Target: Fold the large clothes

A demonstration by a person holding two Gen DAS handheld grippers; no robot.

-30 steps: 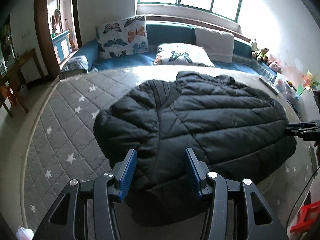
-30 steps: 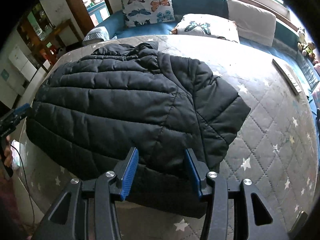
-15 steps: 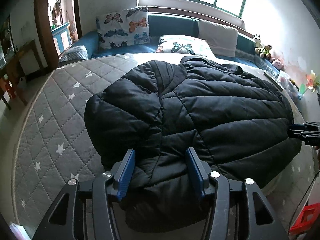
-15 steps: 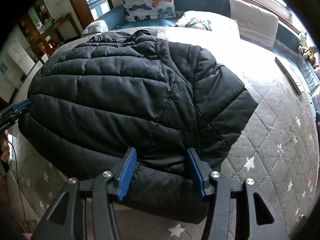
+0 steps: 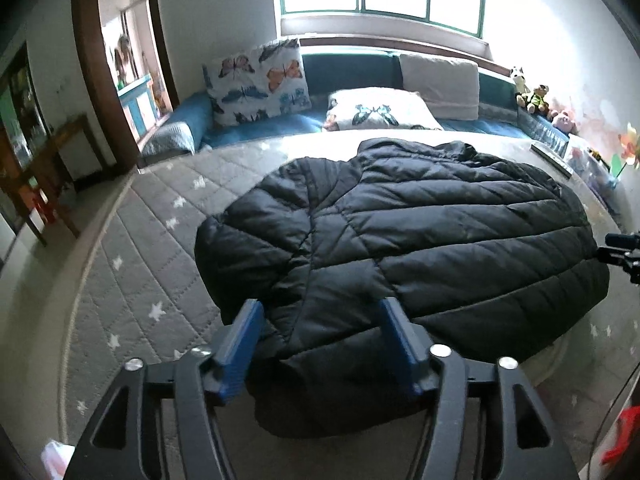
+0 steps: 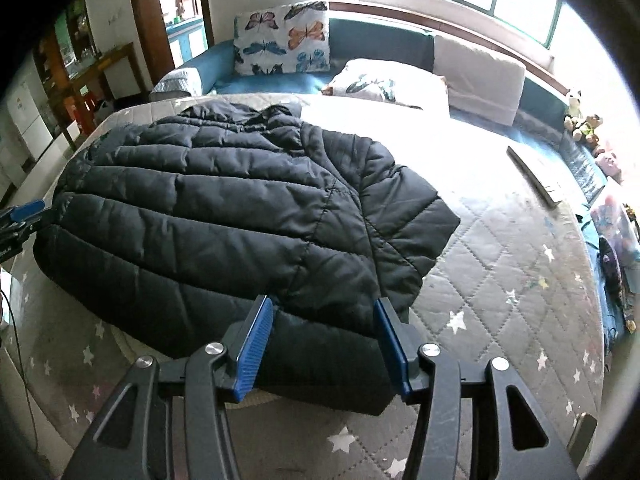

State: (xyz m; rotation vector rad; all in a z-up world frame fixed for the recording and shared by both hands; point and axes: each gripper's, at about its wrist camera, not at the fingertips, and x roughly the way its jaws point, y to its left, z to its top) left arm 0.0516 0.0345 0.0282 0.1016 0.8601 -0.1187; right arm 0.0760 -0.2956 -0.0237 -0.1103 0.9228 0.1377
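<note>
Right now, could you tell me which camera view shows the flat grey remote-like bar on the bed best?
The right wrist view: the grey bar lies in full length on the quilt. The left wrist view shows it only as a thin sliver at the far right edge.

Jacket (image 5: 420,240): black, quilted in stitched bands, slight sheen. Bed cover (image 5: 132,280): grey, diamond-quilted, scattered white stars. My left gripper (image 5: 320,340): black frame, blue ribbed pads; my right gripper (image 6: 320,340) the same. At the bed's far edge: white pillow (image 5: 260,76) printed with blue, orange and black butterflies; plain cream cushion (image 5: 440,80); dark teal backrest (image 5: 348,72); blue sheet (image 5: 256,132). Window frame (image 5: 360,10): green. Door frame (image 5: 90,80): brown wood.
</note>
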